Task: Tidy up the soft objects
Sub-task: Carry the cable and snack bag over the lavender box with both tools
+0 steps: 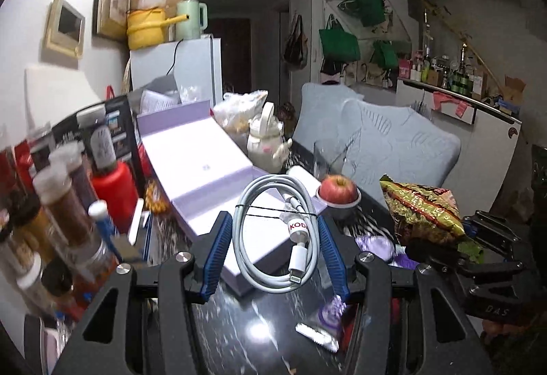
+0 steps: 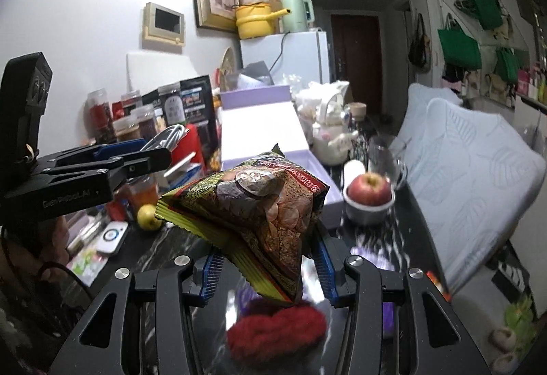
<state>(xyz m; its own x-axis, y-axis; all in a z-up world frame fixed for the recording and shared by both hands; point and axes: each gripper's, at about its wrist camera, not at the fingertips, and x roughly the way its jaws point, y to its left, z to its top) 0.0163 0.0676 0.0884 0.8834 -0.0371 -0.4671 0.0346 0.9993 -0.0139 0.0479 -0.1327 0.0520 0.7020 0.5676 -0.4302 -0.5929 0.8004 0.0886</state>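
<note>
My left gripper (image 1: pixel 275 238) is shut on a coiled white charging cable (image 1: pixel 273 238) and holds it above the dark table, in front of an open lavender box (image 1: pixel 205 166). My right gripper (image 2: pixel 266 258) is shut on a puffed snack bag (image 2: pixel 253 207) with brown and yellow print, held above the table. The bag also shows at the right of the left wrist view (image 1: pixel 424 211). The left gripper with the cable shows at the left of the right wrist view (image 2: pixel 136 156). A red woolly object (image 2: pixel 273 330) lies on the table under the bag.
An apple in a small bowl (image 1: pixel 338 193) and a glass (image 1: pixel 328 156) stand right of the box. A white teapot (image 1: pixel 266 142) stands behind. Spice jars (image 1: pixel 68 204) and a red bottle (image 1: pixel 112 190) crowd the left. Grey cushioned chairs (image 2: pixel 471 176) line the right edge.
</note>
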